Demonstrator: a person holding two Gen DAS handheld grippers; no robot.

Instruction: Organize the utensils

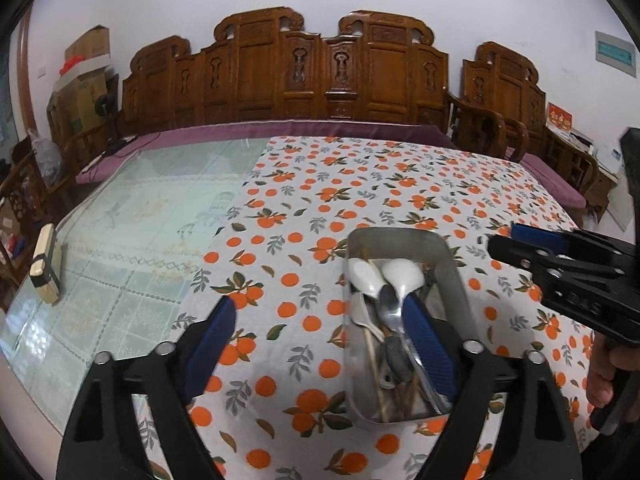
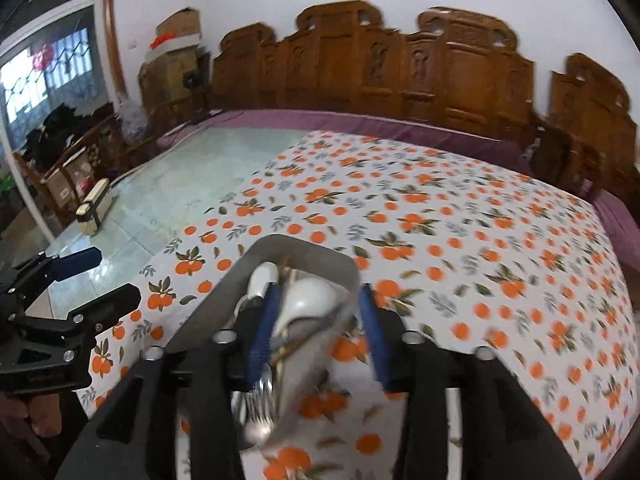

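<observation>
A metal tray sits on the orange-print tablecloth and holds white spoons, a metal fork, a metal spoon and chopsticks in a heap. My left gripper is open, its right finger over the tray's inside, its left finger over the cloth. My right gripper is open and straddles the tray's right wall: one finger inside among the utensils, one outside. The right gripper also shows at the right in the left wrist view.
The cloth covers the right part of a glass-topped table. A small wooden block lies near the table's left edge. Carved wooden benches with purple cushions stand behind. My left gripper shows at the left in the right wrist view.
</observation>
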